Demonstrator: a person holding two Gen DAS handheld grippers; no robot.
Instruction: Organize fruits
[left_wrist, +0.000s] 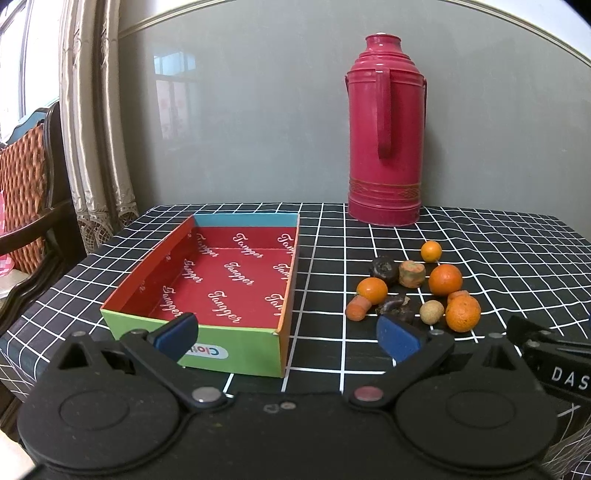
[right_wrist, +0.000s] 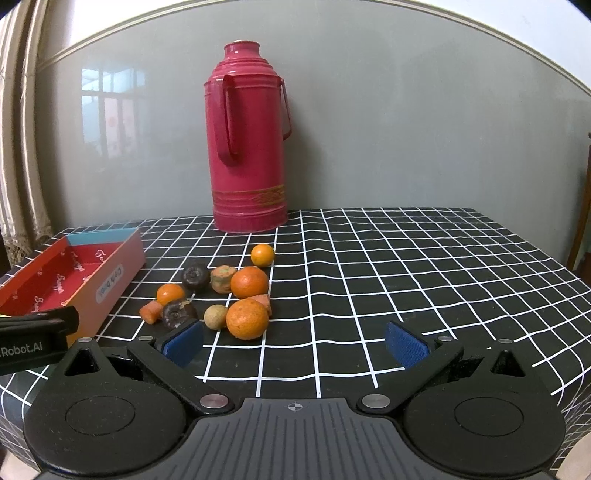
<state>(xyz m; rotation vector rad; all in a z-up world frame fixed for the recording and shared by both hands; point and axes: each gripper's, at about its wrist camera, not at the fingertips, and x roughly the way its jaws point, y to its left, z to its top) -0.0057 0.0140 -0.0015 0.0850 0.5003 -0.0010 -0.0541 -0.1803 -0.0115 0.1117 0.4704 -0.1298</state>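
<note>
A cluster of fruits lies on the checked tablecloth: several oranges, the nearest one (right_wrist: 246, 318) (left_wrist: 462, 314) in front, a small one (right_wrist: 262, 255) (left_wrist: 431, 251) at the back, two dark fruits (right_wrist: 195, 276) (right_wrist: 178, 313), a pale round fruit (right_wrist: 215, 315) (left_wrist: 431, 312) and carrot-like pieces (right_wrist: 150, 311). An open, empty red box (left_wrist: 221, 280) (right_wrist: 55, 273) stands left of them. My left gripper (left_wrist: 288, 334) is open and empty, just before the box's near right corner. My right gripper (right_wrist: 293, 343) is open and empty, just before and right of the fruits.
A tall crimson thermos (left_wrist: 386, 129) (right_wrist: 249, 140) stands at the back of the table against the grey wall. A chair (left_wrist: 26, 206) and curtains (left_wrist: 92, 122) are off the table's left side. The tablecloth (right_wrist: 424, 280) stretches to the right.
</note>
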